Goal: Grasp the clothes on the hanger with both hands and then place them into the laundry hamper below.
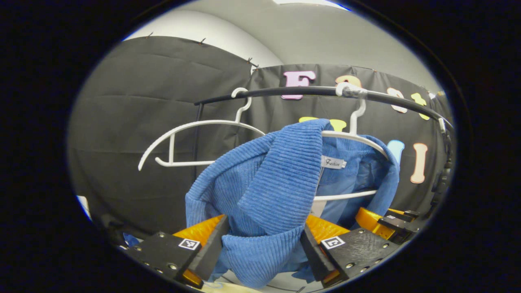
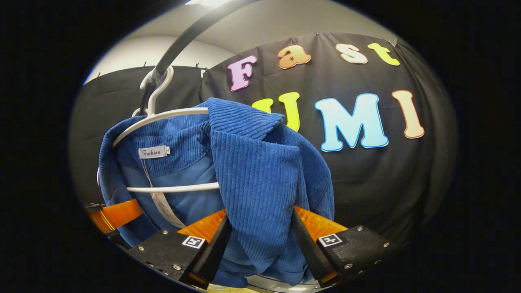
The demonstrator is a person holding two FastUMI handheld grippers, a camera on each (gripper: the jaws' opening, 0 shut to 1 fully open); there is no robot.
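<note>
A blue corduroy garment (image 1: 281, 175) hangs on a white hanger (image 1: 356, 137) from a black rail (image 1: 305, 91). My left gripper (image 1: 262, 248) is shut on a thick fold of one shoulder, the cloth bunched between both fingers. In the right gripper view the same garment (image 2: 260, 171) drapes over its hanger (image 2: 163, 116), and my right gripper (image 2: 260, 244) is shut on the other shoulder's fold. The right gripper (image 1: 390, 221) also appears low at the right of the left gripper view. The left gripper (image 2: 114, 215) shows at the left edge of the right gripper view.
An empty white hanger (image 1: 195, 126) hangs on the rail to the left of the garment. The rail (image 2: 179, 44) runs overhead in the right gripper view. A white label (image 2: 154, 152) sits inside the collar. Black cloth walls stand close behind.
</note>
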